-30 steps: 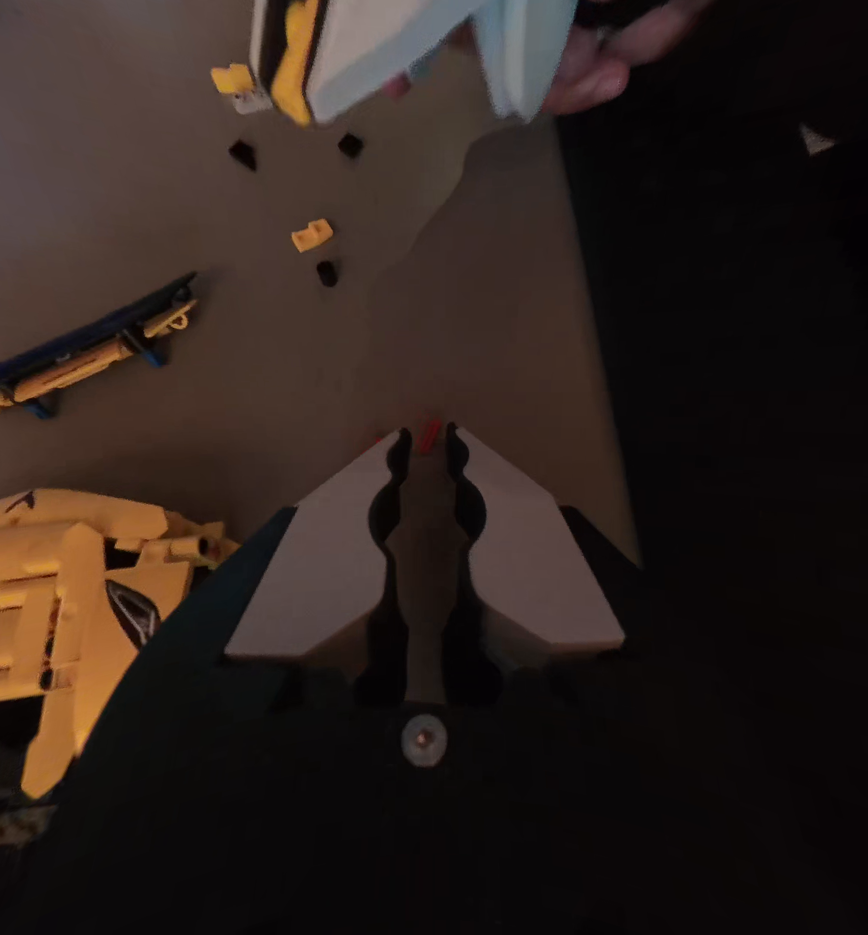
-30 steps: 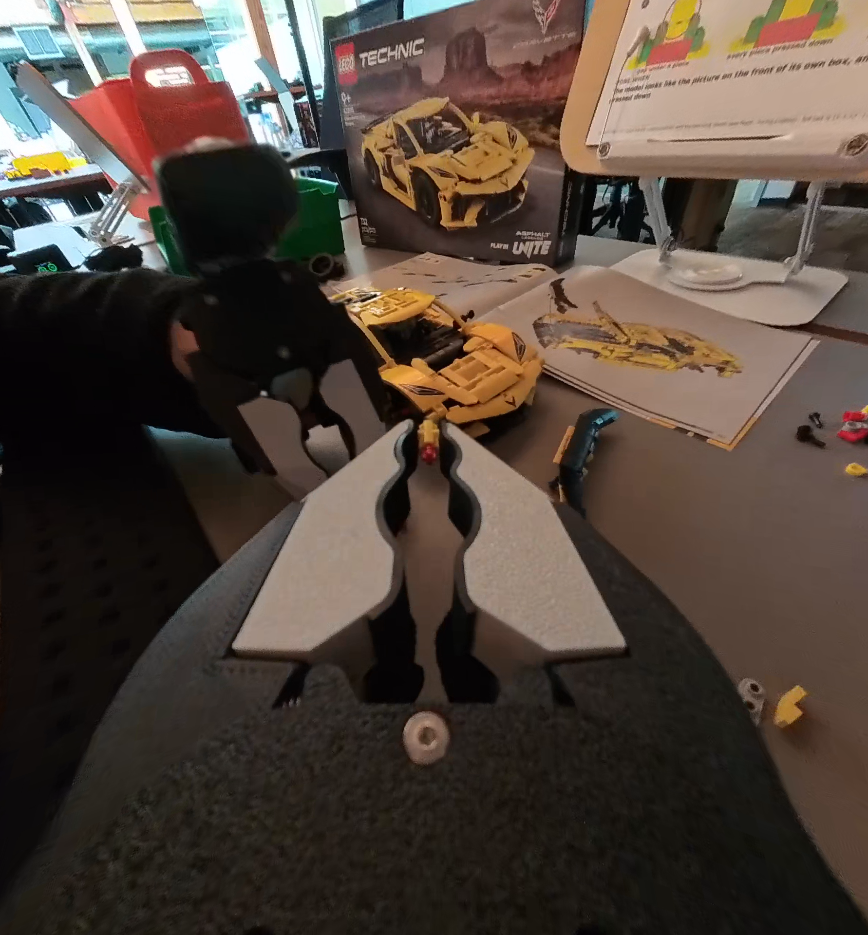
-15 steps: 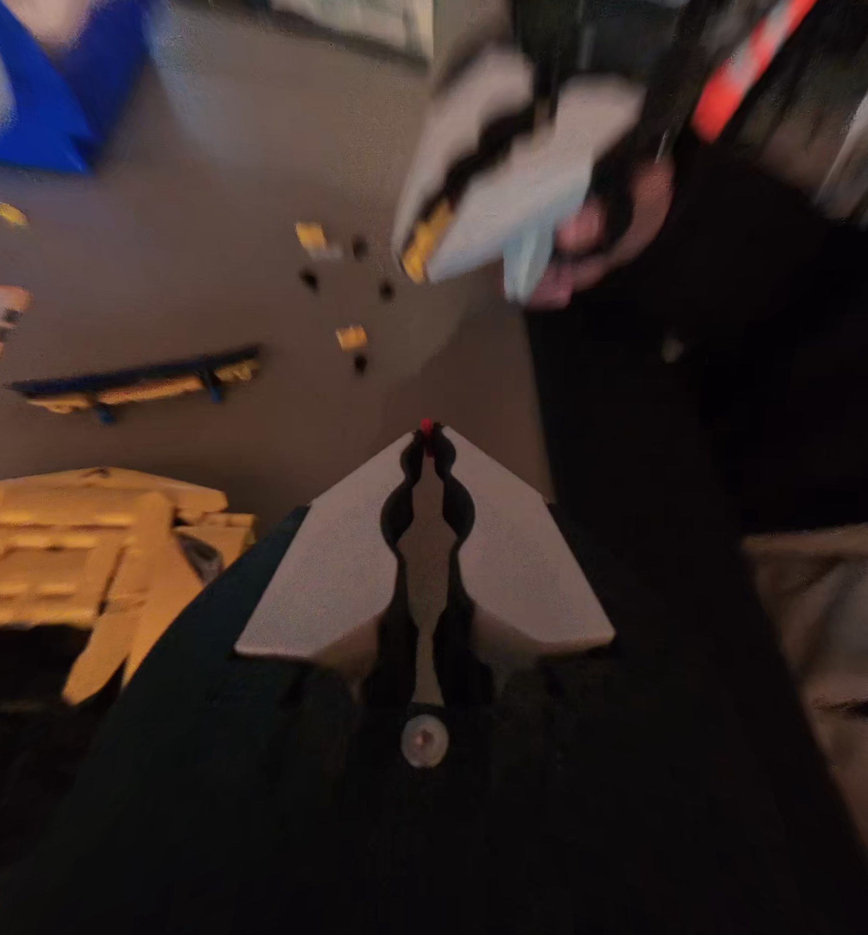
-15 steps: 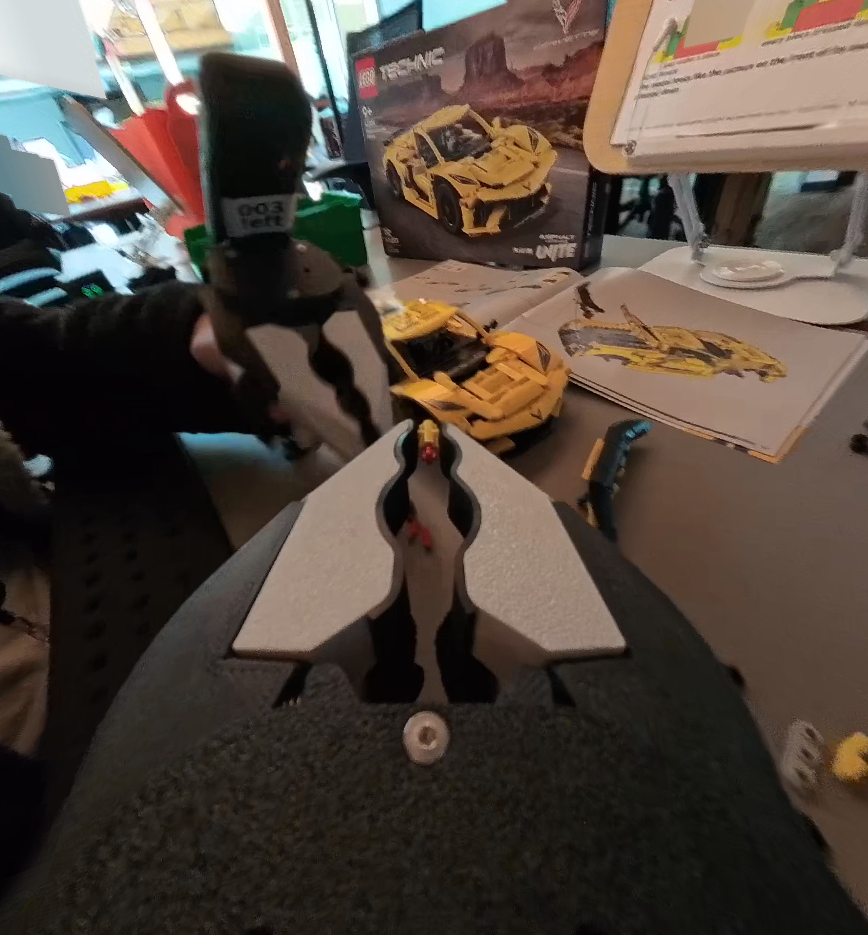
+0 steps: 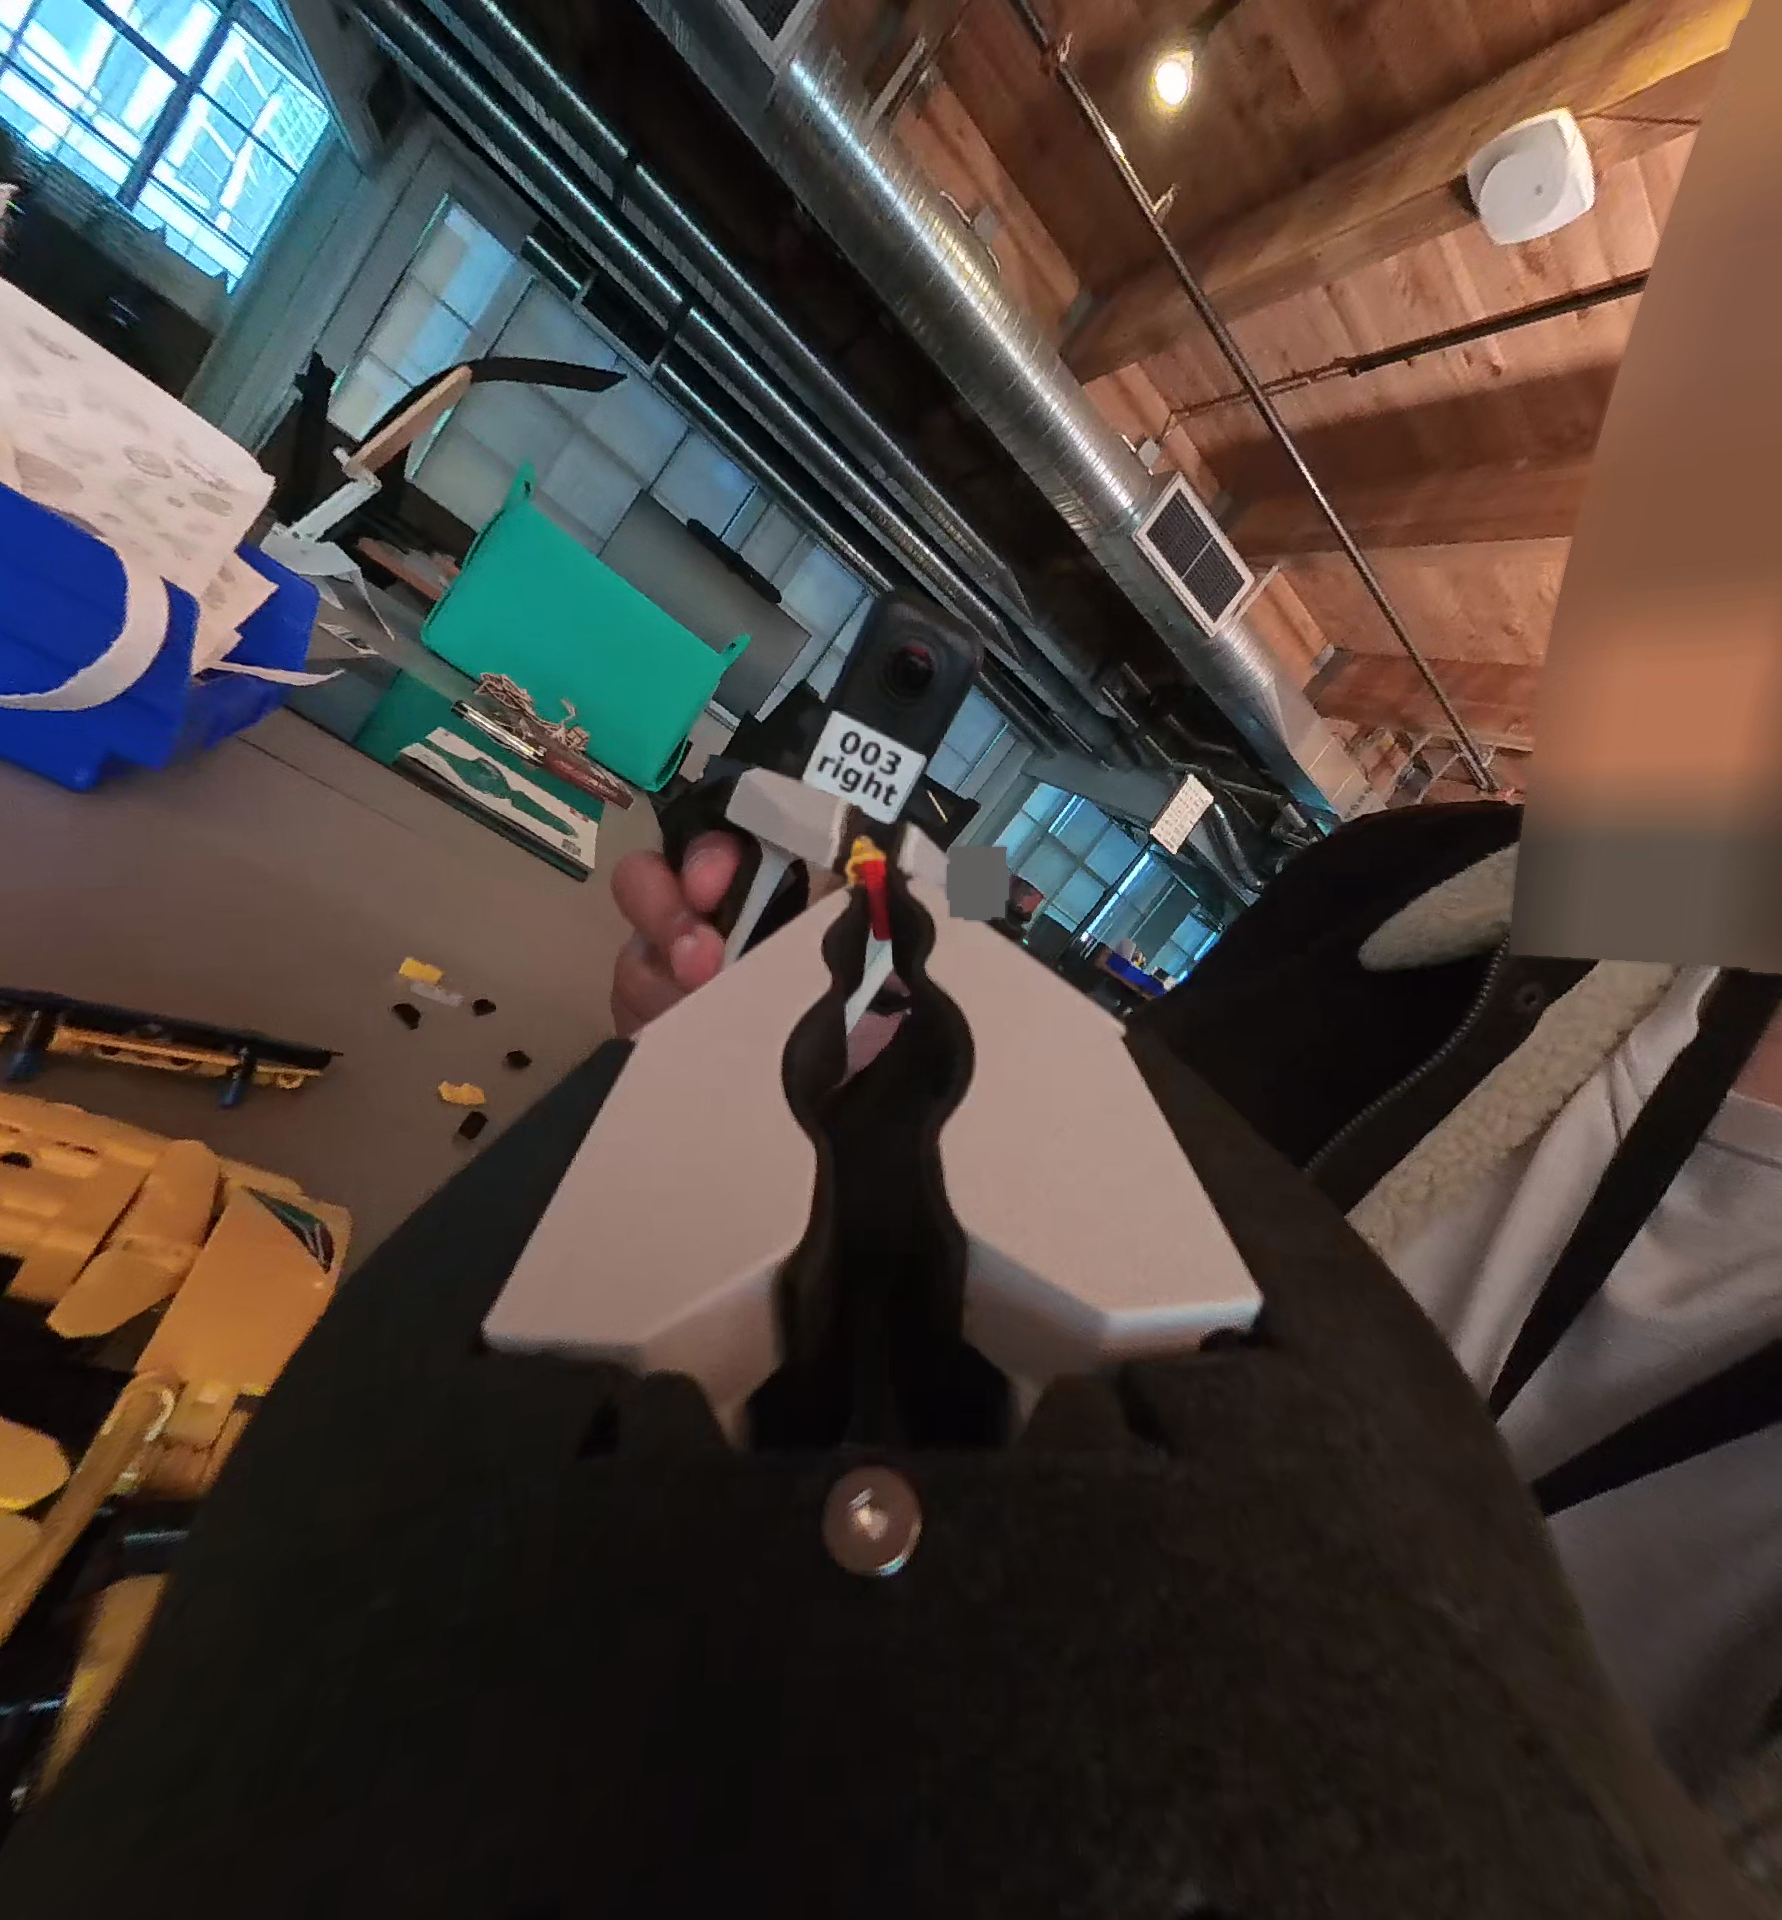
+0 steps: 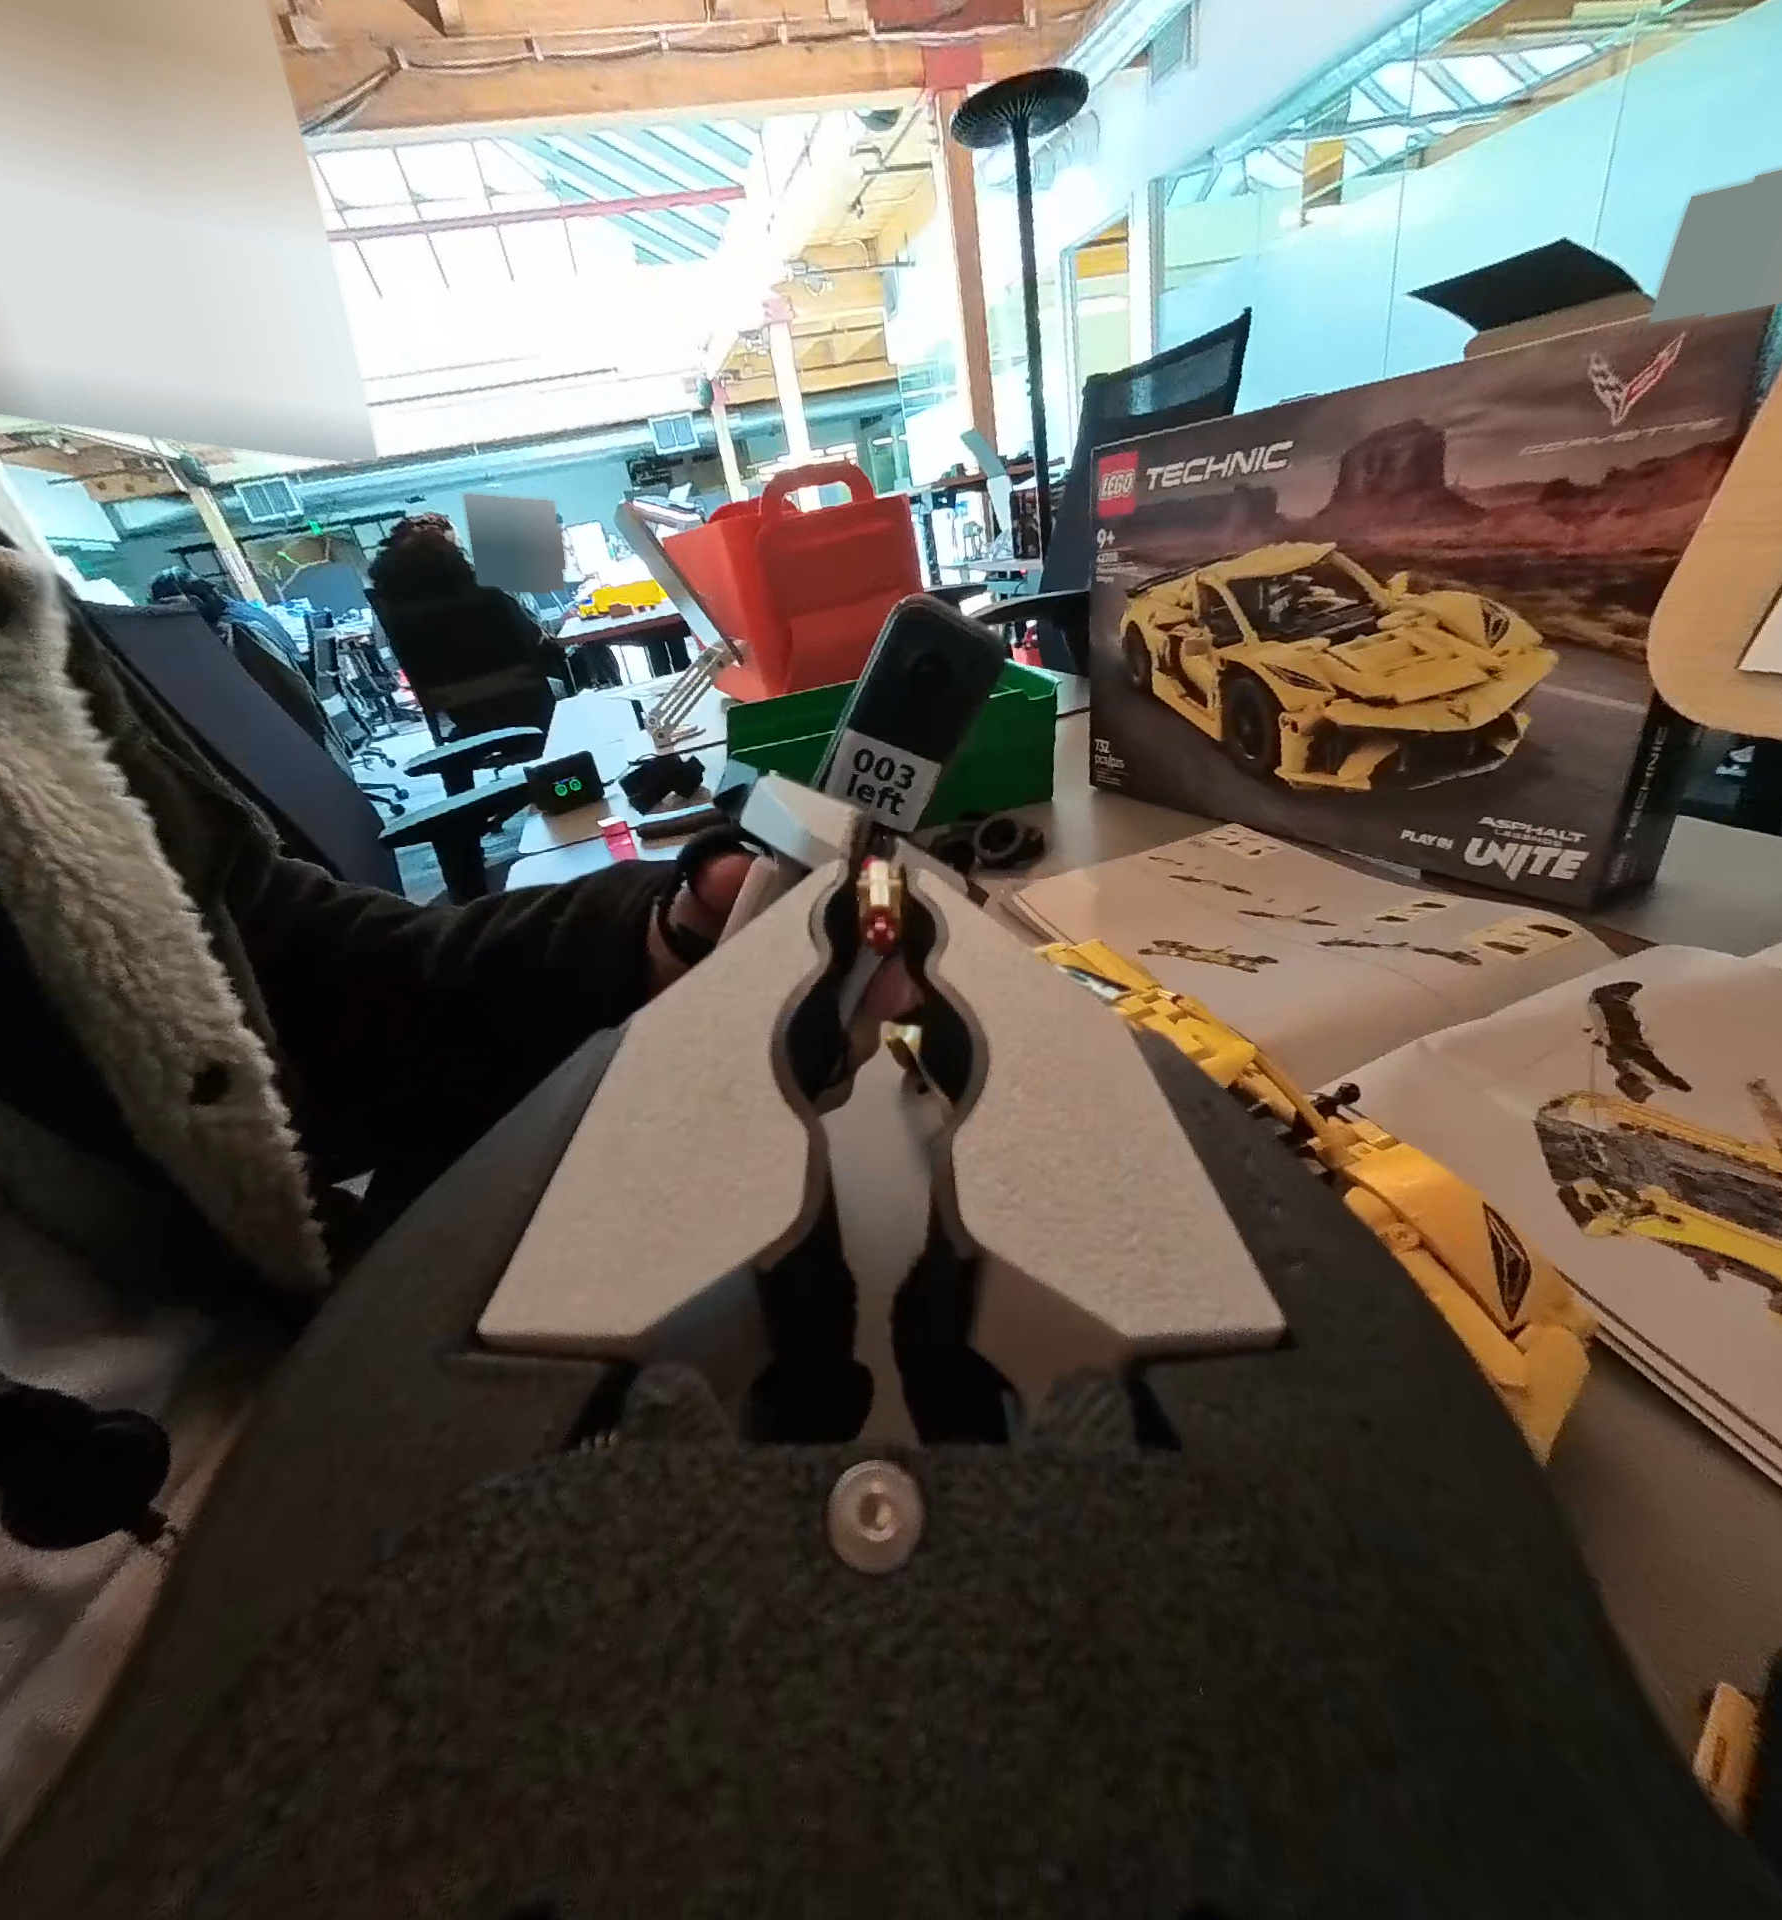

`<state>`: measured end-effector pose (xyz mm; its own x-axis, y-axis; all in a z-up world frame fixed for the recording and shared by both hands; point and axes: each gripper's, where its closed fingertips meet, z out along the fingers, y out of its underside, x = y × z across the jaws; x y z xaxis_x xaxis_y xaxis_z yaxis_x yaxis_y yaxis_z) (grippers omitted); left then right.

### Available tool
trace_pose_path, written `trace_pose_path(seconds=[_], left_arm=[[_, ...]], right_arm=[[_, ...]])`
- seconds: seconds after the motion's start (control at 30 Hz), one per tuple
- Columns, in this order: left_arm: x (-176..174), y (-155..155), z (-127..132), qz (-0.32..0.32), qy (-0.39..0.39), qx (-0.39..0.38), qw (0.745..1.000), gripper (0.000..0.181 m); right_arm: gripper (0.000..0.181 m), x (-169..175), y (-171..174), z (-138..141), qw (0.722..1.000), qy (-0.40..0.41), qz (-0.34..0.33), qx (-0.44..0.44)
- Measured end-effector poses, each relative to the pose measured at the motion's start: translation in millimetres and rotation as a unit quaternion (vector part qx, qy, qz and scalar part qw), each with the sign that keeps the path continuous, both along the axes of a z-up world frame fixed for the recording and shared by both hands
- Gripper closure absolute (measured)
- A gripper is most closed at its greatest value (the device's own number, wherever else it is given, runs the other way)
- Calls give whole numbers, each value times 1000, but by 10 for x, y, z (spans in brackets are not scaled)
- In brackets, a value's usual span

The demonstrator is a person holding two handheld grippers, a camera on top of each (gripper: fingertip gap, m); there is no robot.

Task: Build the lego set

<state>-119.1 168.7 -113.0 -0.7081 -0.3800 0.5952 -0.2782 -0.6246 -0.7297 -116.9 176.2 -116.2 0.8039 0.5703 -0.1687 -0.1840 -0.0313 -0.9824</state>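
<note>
Both tools are raised off the bench and pointed tip to tip. The left tool is clenched on a small red pin, and the right tool is clenched on a small yellow-and-red piece; the two parts meet between the tips. The yellow car lies on the bench below. The grips are shallow, so a slight misalignment while pushing could twist a part out and drop it among the loose pieces
</note>
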Motion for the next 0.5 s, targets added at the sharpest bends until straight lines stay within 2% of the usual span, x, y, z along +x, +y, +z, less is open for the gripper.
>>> trace_pose_path(seconds=[0.23,0.5], left_arm=[[-61,-109,-84,-45,16,18,999,178],[-110,-262,-231,-94,40,41,994,179]], right_arm=[[174,-65,-70,-69,998,-2,50,-25],[174,-145,-214,-229,980,-91,136,-111]])
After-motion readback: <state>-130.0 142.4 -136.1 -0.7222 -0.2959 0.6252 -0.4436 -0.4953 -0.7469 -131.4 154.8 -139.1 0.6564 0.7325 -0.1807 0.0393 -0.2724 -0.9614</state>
